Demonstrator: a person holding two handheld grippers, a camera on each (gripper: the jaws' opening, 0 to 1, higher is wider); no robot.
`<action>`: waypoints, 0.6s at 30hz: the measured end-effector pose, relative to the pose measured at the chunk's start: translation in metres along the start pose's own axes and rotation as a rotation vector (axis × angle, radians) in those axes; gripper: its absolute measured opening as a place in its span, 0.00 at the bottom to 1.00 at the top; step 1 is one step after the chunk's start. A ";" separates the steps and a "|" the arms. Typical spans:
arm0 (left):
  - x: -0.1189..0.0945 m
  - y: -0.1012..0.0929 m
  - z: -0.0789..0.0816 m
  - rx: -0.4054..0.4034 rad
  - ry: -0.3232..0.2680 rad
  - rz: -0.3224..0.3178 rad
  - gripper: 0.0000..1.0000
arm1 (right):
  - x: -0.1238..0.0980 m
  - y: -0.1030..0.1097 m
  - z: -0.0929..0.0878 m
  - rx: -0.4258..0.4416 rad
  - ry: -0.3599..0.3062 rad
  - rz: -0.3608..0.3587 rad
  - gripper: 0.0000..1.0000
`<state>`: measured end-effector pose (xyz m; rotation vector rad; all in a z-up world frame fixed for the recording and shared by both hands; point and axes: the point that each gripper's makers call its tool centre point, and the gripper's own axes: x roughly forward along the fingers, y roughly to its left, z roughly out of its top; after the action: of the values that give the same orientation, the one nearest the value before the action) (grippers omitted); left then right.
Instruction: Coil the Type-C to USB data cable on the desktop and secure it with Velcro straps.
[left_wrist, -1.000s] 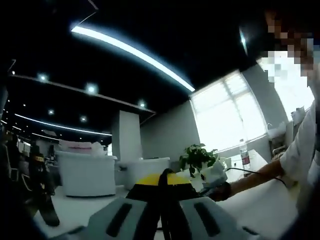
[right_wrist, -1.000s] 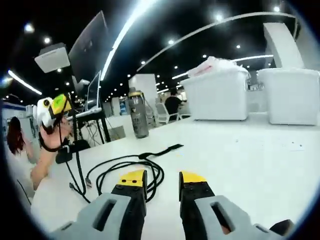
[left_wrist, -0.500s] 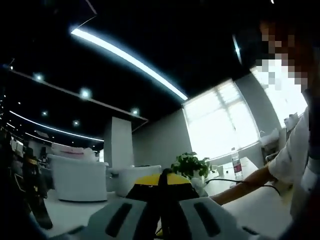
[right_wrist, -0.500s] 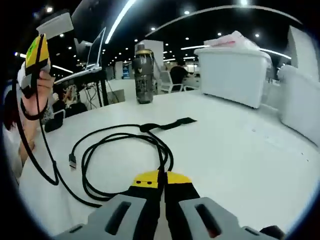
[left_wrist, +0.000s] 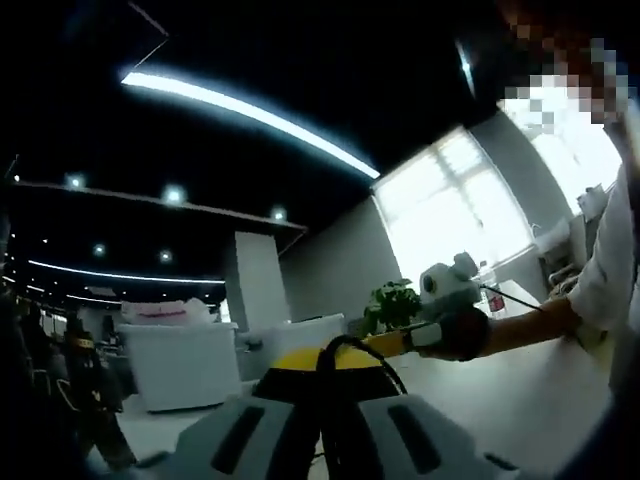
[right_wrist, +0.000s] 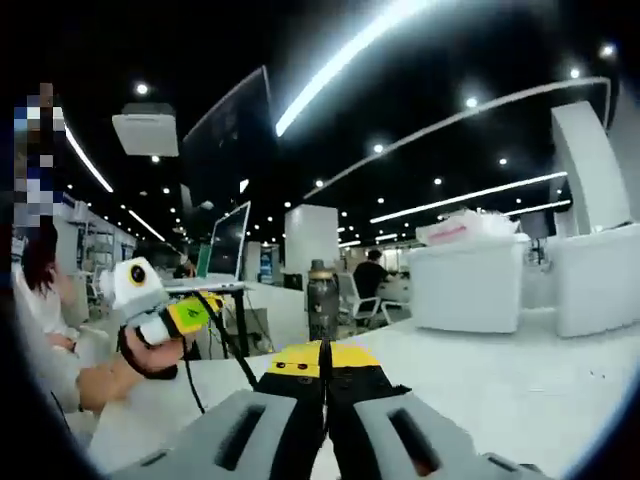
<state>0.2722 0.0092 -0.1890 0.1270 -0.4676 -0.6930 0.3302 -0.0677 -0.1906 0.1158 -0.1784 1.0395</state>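
My left gripper (left_wrist: 322, 362) is shut on the black data cable (left_wrist: 360, 347), which arcs out of the yellow jaw tips to the right. My right gripper (right_wrist: 322, 360) is also shut, with a thin dark strand of the cable caught between its tips. Both are raised above the white table (right_wrist: 520, 385). In the right gripper view the left gripper (right_wrist: 205, 308) is held up at the left, and the cable (right_wrist: 228, 350) hangs down from it. In the left gripper view the right gripper (left_wrist: 385, 343) comes in from the right, in a hand.
A dark bottle (right_wrist: 322, 300) stands at the back of the table. White bins (right_wrist: 470, 285) sit on the right. A monitor (right_wrist: 232, 145) hangs over the left side. A potted plant (left_wrist: 393, 300) stands by the window. A person's sleeve (left_wrist: 610, 270) is at the right.
The right gripper, which shut on the coil lying on the table, has lifted and now looks out level across the room. The right hand rose in the left gripper view.
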 end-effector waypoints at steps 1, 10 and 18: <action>0.000 0.002 -0.003 0.036 0.018 0.012 0.03 | -0.002 0.005 0.006 0.013 -0.017 0.012 0.00; 0.004 -0.005 -0.009 0.067 0.036 0.000 0.03 | -0.003 -0.023 -0.093 -0.137 0.357 -0.069 0.04; 0.000 0.002 0.002 0.053 -0.005 0.008 0.03 | -0.014 -0.058 -0.177 0.121 0.544 -0.145 0.15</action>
<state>0.2721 0.0110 -0.1866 0.1734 -0.4911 -0.6737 0.3896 -0.0763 -0.3678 -0.0469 0.3814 0.9032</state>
